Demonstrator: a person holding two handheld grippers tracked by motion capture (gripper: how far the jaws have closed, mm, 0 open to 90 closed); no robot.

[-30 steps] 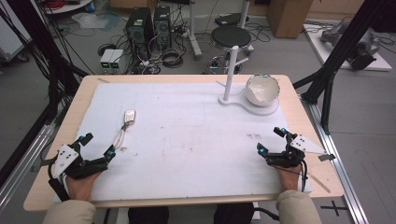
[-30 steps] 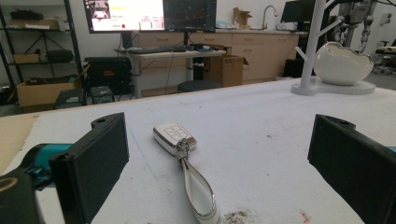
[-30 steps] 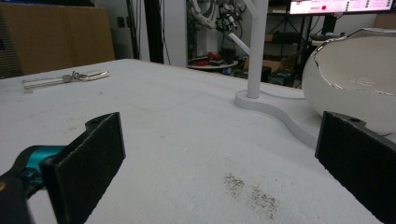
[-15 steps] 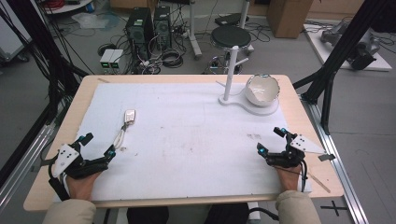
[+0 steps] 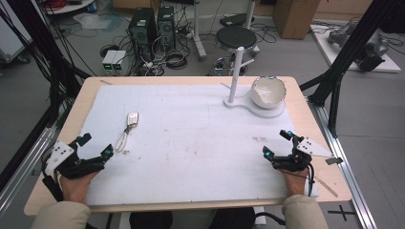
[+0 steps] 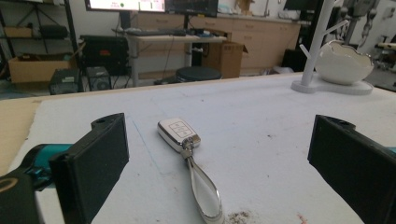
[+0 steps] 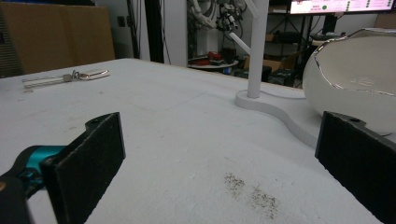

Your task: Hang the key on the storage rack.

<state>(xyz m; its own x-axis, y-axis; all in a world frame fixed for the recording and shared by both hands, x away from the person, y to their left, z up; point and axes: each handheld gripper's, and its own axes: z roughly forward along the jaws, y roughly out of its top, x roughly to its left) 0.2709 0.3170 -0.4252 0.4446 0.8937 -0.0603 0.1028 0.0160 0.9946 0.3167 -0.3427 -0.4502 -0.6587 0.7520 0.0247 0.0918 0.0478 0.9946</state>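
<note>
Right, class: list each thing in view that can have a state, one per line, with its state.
Left gripper: open, empty, fingers either side of the strap end.
Right gripper: open, empty.
Car key fob: lying flat on the table, untouched.
Key strap: attached to the fob, stretched flat.
Egg-shaped bowl: empty, resting on the white stand.

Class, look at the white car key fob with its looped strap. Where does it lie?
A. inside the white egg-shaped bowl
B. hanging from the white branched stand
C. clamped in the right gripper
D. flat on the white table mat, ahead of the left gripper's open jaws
D: the white car key fob with its looped strap lies flat on the white table mat, untouched, between and beyond the wide-open jaws of the left gripper.
</note>
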